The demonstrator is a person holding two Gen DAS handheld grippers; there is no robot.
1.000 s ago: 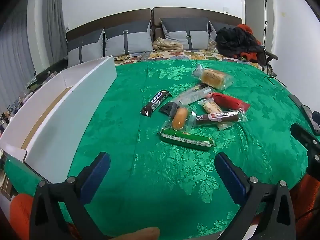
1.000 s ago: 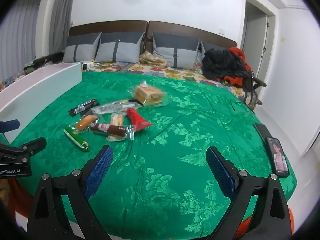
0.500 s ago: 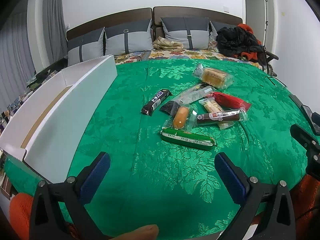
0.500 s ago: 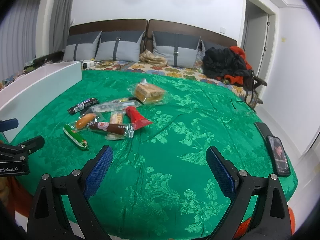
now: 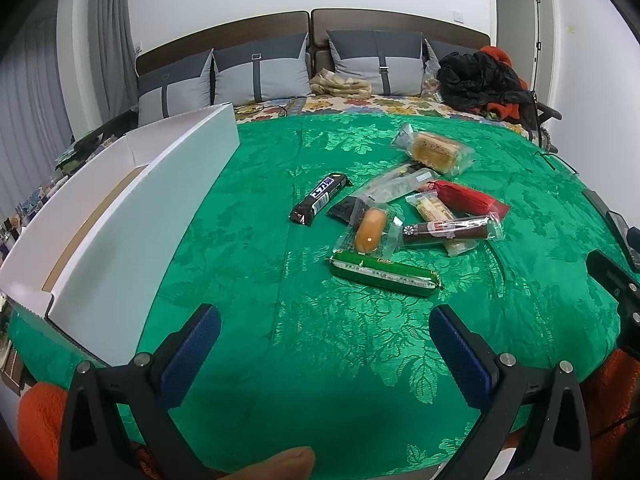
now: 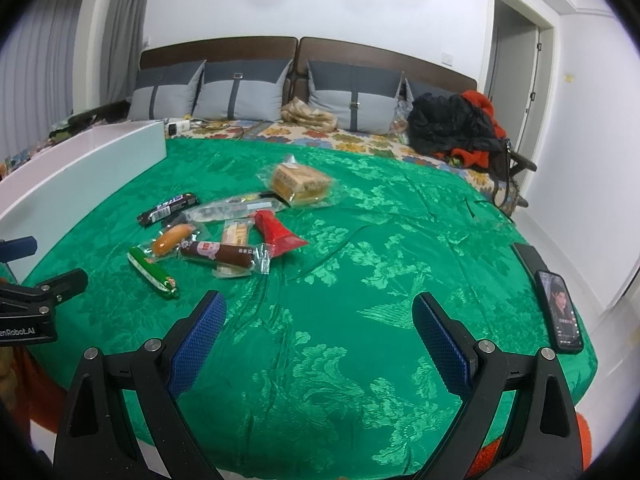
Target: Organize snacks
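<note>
Green brocade cloth (image 5: 320, 360) covers the bed and carries every item. One white box (image 5: 132, 216), long and open-topped, lies along the cloth's left edge. Two grey pillows (image 5: 256, 76) and two more to their right stand against the headboard at the far end, with one heap of dark and orange clothing (image 5: 480, 80) at the far right corner. One phone (image 6: 560, 312), screen lit, lies at the cloth's right edge.

Seven wrapped snacks lie in a loose cluster at mid-cloth, well apart from the box. Counted: one clear-wrapped cake (image 5: 434, 150) farthest back; one long clear packet (image 5: 394, 184) in front of it; one green sausage stick (image 5: 384, 274) nearest the front edge, its print too small to read; one brown sausage (image 5: 448, 228) in clear wrap with a red label, lying across one biscuit packet (image 5: 434, 212); one red packet (image 5: 468, 200) at the cluster's right; one dark bar (image 5: 320, 198) with white lettering, unreadable, at the cluster's left; one orange bun (image 5: 370, 230) in clear wrap touching the green stick.

Left gripper (image 5: 324, 332) hovers over the front edge, jaws wide apart, empty. Right gripper (image 6: 320, 320) likewise, jaws apart, empty. Its view shows the left unit's body marked "enRobot.AI".
</note>
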